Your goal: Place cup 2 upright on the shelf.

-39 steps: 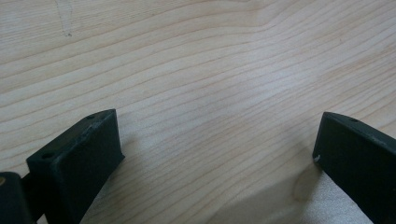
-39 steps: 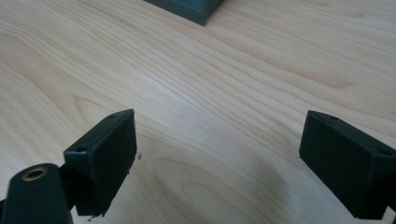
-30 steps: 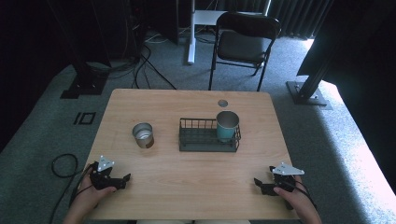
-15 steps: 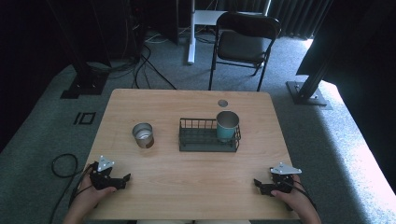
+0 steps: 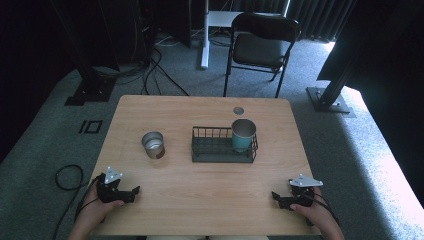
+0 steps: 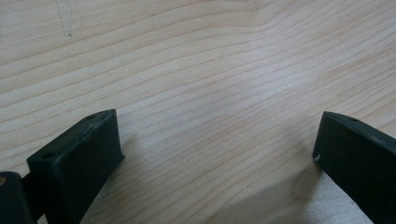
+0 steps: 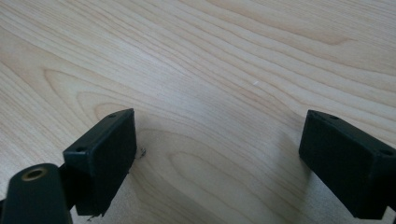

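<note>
Black folding chair (image 5: pixel 263 42) stands beyond the table (image 5: pixel 210 205).

From above, my forearms run off the bottom edge just behind the light wooden table (image 5: pixel 200 195), so I see no more than the hands. My left hand (image 5: pixel 92 209) covers the rear of the black left claw (image 5: pixel 131 192), and my right hand (image 5: pixel 312 212) covers the rear of the black right claw (image 5: pixel 278 198). The teal metal cup (image 5: pixel 243 135) hides its lower part behind the wall of the dark wire basket (image 5: pixel 222 156) standing mid-table. The brown label on the small steel tin (image 5: pixel 153 144), left of that basket, is too small to read.
</note>
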